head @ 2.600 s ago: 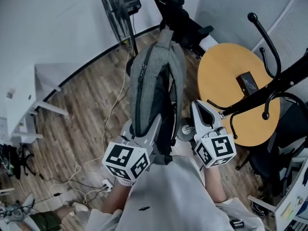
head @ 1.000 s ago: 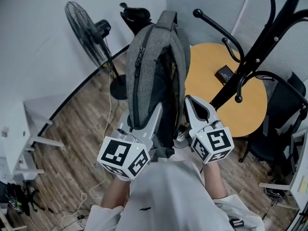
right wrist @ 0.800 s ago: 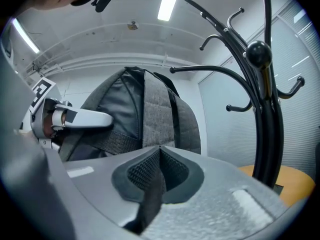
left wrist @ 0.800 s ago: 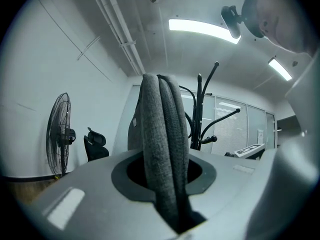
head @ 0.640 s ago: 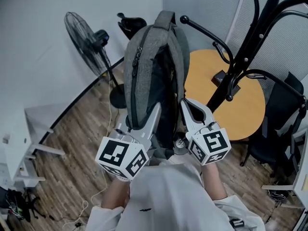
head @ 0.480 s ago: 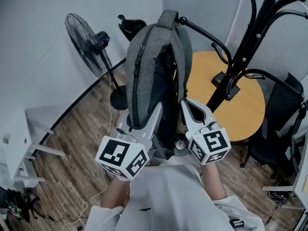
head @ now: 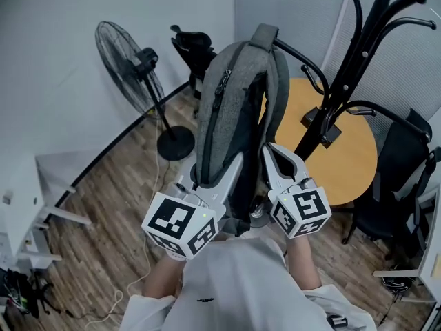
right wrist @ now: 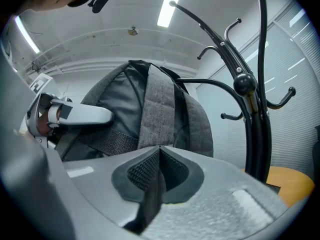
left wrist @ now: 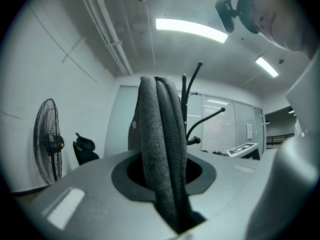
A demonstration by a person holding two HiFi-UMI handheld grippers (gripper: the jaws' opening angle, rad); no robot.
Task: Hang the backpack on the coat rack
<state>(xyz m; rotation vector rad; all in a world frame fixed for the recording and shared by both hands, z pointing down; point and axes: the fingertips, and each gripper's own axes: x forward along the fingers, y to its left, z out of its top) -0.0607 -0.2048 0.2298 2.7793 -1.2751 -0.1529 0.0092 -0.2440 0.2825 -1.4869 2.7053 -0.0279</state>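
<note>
- Grey backpack (head: 238, 109) hangs in the air in front of the person, upright, with its top loop (head: 264, 34) uppermost. It is just beside the rack (head: 348, 74).
- On the left gripper (head: 231, 171) the jaws are clenched on the padded strap (left wrist: 162, 144), which runs straight up between them.
- On the right gripper (head: 271, 152) the jaws are pressed together on thin dark webbing (right wrist: 148, 196). The pack's body fills the view above them.
- Done, as I judge it: the pack is lifted to about hook height and brought up to the rack.
- The loop sits right by the knobbed end of one hook (head: 298, 55). The head view does not settle whether they touch or the loop merely lies in front.
- Not done: no view shows the loop over the hook. Both grippers grasp the pack, so its weight appears to be on them.
- Left to do: slip the loop over the hook, lower the pack until the hook bears the load, then release both grips.
</note>
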